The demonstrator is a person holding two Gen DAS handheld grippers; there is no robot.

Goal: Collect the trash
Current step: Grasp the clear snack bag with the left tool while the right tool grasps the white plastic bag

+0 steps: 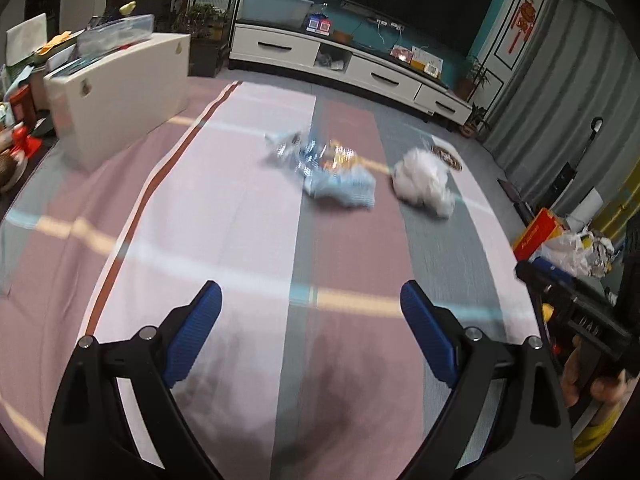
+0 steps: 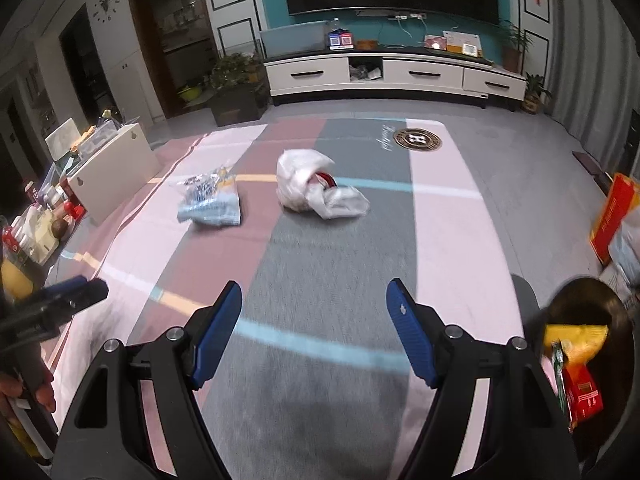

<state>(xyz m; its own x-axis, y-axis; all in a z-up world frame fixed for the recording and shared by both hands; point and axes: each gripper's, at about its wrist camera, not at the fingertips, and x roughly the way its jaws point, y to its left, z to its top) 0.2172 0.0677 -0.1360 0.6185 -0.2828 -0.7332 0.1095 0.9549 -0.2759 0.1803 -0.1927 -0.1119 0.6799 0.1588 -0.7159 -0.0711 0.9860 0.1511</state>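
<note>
While the left gripper (image 1: 310, 300) hangs over the striped cloth (image 1: 224, 216) with its blue jaws spread wide and nothing between them, two pieces of trash lie well ahead of it: a crumpled blue-and-silver wrapper (image 1: 328, 172) near the middle, and a white plastic bag (image 1: 424, 180) just to its right, apart from it. A long bare stretch of cloth runs between the fingertips and both. A white cabinet (image 1: 116, 96) stands along the cloth's left edge; on the right the cloth ends near a red box (image 1: 538, 236), with the right gripper's black body partly in view.

From the right wrist, the right gripper (image 2: 314, 304) is equally wide open and holds nothing. The white bag (image 2: 316, 186) sits straight ahead on the grey stripe, the wrapper (image 2: 210, 200) off to its left. A dark bin (image 2: 592, 344) holding yellow and red packets stands at the cloth's right edge, just beside the right finger.
</note>
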